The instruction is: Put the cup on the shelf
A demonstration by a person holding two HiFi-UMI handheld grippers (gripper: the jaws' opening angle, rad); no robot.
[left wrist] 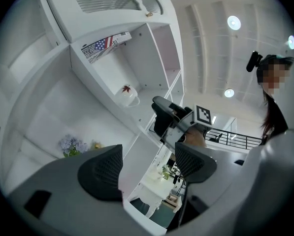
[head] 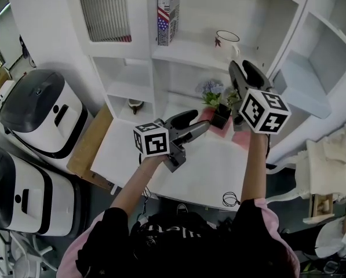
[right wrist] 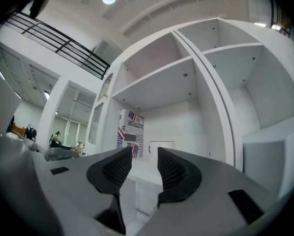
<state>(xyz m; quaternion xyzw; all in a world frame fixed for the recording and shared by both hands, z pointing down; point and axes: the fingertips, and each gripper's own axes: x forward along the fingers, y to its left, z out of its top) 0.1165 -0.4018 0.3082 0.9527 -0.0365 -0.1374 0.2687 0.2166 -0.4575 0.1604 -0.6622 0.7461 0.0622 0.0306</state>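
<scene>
- The left gripper (left wrist: 147,168) is holding its jaws wide apart with nothing between them. Through the gap it's only showing the white edge of the shelf unit (left wrist: 137,132) and the room beyond.
- The right gripper (right wrist: 144,163) is keeping its jaws close, with just a narrow slit between the pads, and they aren't pinching anything. It's pointing into an open compartment and touching nothing.
- The cup (head: 226,39) is sitting upright on a shelf board near the front edge, white with a little red leaf on it. Neither gripper is touching it.
- In the head view the right gripper (head: 244,68) is hanging just below and in front of the cup. The left gripper (head: 195,122) is hovering lower, over the white tabletop (head: 213,172).
- A box with a flag print (head: 168,10) is standing on the same shelf board, to the cup's left, well apart from it.
- A small potted plant (head: 219,112) with pale blue flowers is sitting at the back edge of the tabletop, between the two grippers.
- Two grey-and-white rice cookers (head: 42,112) are sitting off to the left, beside a wooden board (head: 88,146).
</scene>
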